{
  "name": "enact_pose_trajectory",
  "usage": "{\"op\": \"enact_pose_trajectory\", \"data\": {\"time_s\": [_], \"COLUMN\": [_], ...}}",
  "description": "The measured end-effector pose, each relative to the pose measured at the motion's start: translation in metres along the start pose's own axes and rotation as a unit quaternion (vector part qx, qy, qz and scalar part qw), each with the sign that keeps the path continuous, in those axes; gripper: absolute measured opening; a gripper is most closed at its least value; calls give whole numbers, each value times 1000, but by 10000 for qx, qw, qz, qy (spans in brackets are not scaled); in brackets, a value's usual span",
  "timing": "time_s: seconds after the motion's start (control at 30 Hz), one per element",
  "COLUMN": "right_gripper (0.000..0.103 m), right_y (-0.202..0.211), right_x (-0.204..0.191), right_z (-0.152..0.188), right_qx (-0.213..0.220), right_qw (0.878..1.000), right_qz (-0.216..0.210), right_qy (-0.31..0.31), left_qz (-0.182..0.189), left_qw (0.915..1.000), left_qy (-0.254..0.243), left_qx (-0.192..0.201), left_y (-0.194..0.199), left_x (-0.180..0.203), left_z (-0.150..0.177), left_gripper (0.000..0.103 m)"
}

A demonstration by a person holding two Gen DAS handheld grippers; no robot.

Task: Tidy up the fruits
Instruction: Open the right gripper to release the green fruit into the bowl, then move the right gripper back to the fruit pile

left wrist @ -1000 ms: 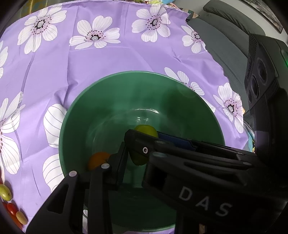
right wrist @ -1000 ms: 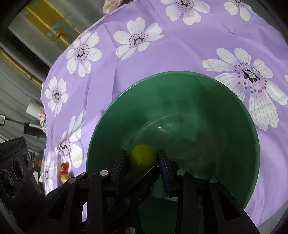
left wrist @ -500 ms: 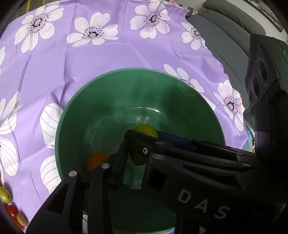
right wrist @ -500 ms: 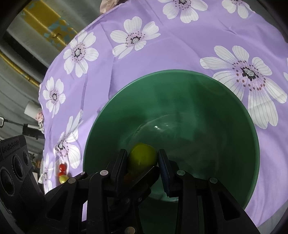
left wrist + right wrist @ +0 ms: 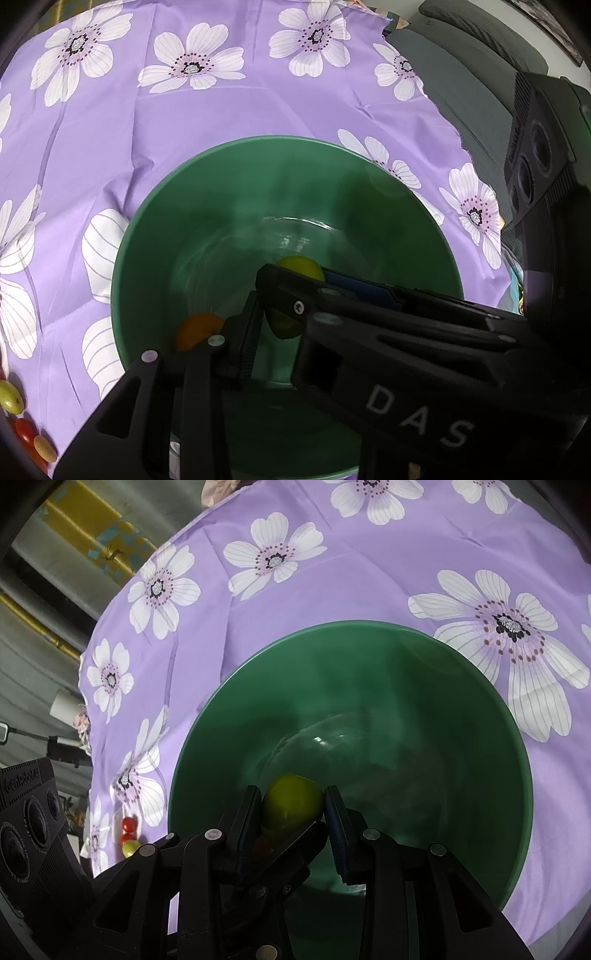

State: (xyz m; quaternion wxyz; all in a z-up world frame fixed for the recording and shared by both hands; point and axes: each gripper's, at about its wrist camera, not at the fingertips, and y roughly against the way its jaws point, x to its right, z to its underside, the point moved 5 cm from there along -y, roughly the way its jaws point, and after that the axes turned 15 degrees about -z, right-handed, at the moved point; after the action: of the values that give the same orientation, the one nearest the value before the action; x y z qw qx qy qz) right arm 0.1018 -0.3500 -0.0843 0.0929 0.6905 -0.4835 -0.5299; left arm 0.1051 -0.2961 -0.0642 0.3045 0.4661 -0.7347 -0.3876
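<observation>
Almost nothing being moved since earlier frames: both grippers being kept hovering inside green bowl [image 5: 480, 716]. Right gripper [image 5: 293, 812] narrow, yellow-green fruit [image 5: 291, 805] being clamped. Left gripper [image 5: 258, 325] narrow, orange fruit [image 5: 195, 328] seemingly being held. Release likely pending.

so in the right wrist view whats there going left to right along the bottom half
second gripper's camera block → small red and yellow fruits on the cloth → yellow-green fruit in the right gripper → far right wall of the green bowl
</observation>
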Motion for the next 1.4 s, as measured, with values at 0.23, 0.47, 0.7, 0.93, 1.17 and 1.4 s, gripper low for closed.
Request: {"op": "enact_pose_trajectory", "data": {"time_s": [0.23,0.47,0.7,0.93,1.17,1.4], "right_gripper": [36,35,37,52,53,53], "right_y": [11,22,21,10,-18,-57], "right_x": [-2,-13,-39,-76,-112,-140], "right_z": [-3,-5,-4,6,26,57], "right_qx": [284,645,797,781,402,-314], "right_qw": [9996,9978,9953,9905,9860,9786], "right_qz": [-25,111,21,-276,-395,-611], "right_qy": [-31,137,558,1098,1570,1938], "left_qz": [-140,-138,-546,-1307,-1248,-1728], "left_qw": [9994,9959,9861,9656,9457,9173], "left_qy": [91,429,975,1821,2747,3419], "left_qx": [287,781,1232,1319,1209,1091], "left_y": [22,67,111,123,114,118], "left_x": [-10,-39,-96,-179,-238,-283], "left_z": [-1,9,35,76,97,114], "left_gripper": [42,50,65,71,74,74]}}
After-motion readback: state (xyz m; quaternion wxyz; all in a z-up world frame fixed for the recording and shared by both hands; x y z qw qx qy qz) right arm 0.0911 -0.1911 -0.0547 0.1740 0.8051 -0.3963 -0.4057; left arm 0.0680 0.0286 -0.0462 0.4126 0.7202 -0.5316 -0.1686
